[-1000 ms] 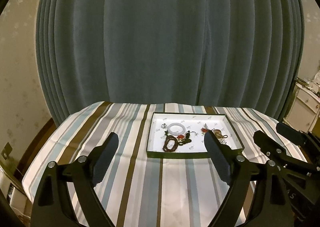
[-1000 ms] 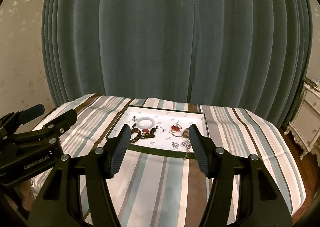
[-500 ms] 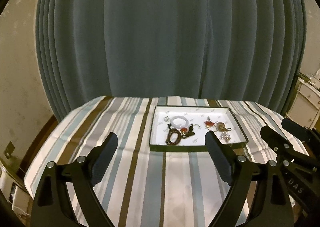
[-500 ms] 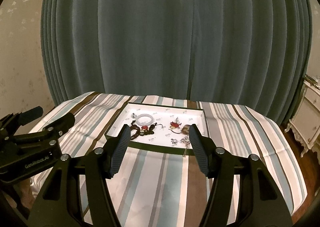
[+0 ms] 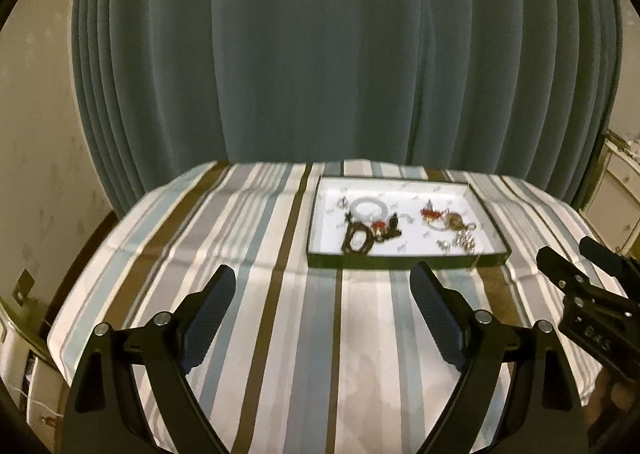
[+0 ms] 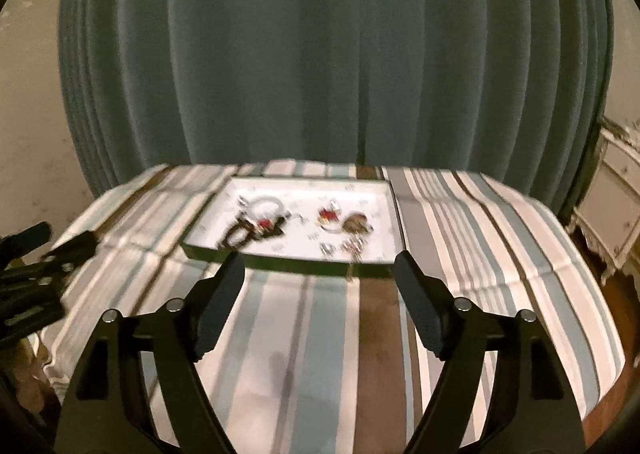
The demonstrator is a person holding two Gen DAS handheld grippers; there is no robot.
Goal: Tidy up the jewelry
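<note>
A shallow dark-rimmed tray [image 5: 404, 261] with a white floor sits on the striped tablecloth; it also shows in the right wrist view [image 6: 288, 263]. In it lie a white bangle [image 5: 369, 208], a dark bead bracelet [image 5: 357, 240], a red piece [image 5: 430, 213], a brown round piece [image 5: 454, 220] and small silver pieces [image 5: 460, 242]. A thin chain [image 6: 350, 270] hangs over the tray's front rim. My left gripper [image 5: 322, 292] is open and empty, short of the tray. My right gripper [image 6: 319, 278] is open and empty, just before the tray's front rim.
A striped cloth [image 5: 248, 238] covers the table. A grey-green curtain [image 5: 320, 54] hangs right behind it. A white cabinet [image 6: 612, 210] stands at the right. The right gripper shows at the left view's right edge [image 5: 576, 286].
Both views have drifted; the tray now sits further right in the left view and higher in the right view. The right gripper's jaws have opened wider. The right view is motion-blurred.
</note>
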